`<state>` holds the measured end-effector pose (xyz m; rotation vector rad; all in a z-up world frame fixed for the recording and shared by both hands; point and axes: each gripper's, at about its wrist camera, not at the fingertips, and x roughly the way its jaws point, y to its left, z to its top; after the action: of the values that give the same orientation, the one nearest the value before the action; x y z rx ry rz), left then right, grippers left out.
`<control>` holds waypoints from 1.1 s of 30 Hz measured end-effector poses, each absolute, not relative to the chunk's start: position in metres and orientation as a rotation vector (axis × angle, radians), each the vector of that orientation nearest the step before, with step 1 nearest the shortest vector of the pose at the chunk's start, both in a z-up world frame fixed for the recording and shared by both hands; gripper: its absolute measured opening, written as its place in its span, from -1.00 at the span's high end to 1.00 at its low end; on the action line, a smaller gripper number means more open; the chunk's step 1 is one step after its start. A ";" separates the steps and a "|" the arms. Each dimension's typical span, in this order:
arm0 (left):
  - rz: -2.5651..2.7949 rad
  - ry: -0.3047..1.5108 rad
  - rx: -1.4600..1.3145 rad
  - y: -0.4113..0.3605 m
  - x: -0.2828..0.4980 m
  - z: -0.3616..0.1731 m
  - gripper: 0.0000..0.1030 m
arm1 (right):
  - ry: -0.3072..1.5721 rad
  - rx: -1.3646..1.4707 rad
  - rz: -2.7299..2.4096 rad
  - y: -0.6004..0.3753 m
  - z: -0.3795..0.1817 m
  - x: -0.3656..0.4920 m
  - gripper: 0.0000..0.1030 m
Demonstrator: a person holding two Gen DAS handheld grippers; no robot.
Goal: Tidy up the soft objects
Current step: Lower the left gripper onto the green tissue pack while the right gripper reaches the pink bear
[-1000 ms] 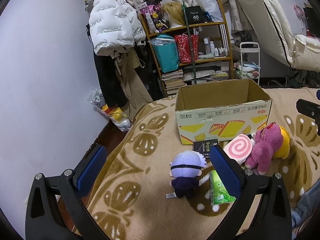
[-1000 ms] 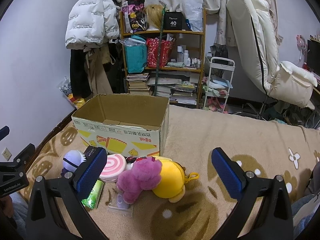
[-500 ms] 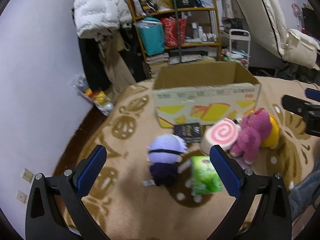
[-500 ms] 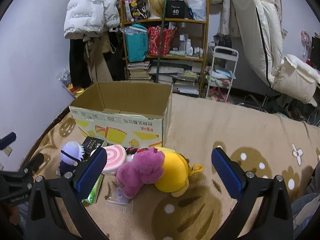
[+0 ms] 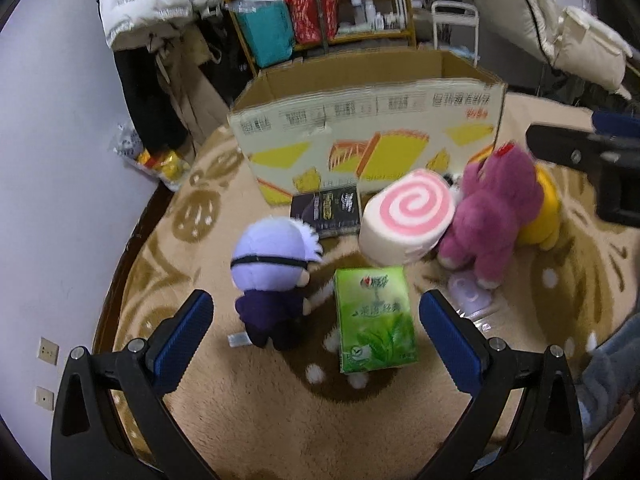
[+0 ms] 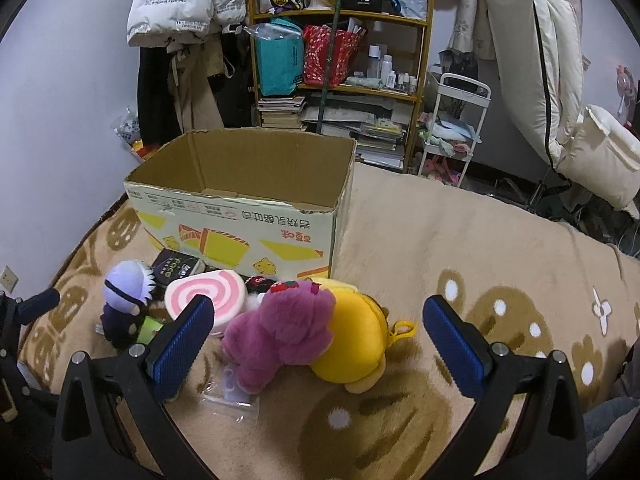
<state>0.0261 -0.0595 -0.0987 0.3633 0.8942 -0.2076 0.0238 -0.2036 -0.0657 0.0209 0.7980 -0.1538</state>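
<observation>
An open cardboard box stands on the beige blanket. In front of it lie a white-haired plush doll, a pink swirl roll cushion, a purple plush bear and a yellow plush. My left gripper is open, just above and in front of the doll and a green tissue pack. My right gripper is open, with the purple bear and yellow plush between its fingers' lines.
A black flat box leans at the cardboard box's foot. A clear plastic packet lies by the bear. Behind stand a cluttered shelf, hanging coats, a white cart and a chair. The bed's left edge drops to the floor.
My left gripper has tilted down and moved closer to the doll and green pack. My right gripper has shifted slightly forward. No object has moved.
</observation>
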 end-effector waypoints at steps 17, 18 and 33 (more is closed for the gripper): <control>-0.242 1.105 0.303 -0.065 0.054 -0.150 -0.88 | 0.965 -0.074 -0.070 -0.178 -0.120 0.060 -0.91; -0.249 1.112 0.289 -0.064 0.055 -0.151 -0.86 | 0.979 -0.066 -0.067 -0.179 -0.123 0.062 -0.89; -0.247 1.123 0.288 -0.065 0.051 -0.146 -0.75 | 1.003 -0.060 -0.063 -0.180 -0.130 0.064 -0.82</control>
<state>0.0507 -0.0647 -0.1457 0.2876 1.1225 -0.2468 0.0639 -0.1803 -0.1299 -0.0605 1.0030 -0.0628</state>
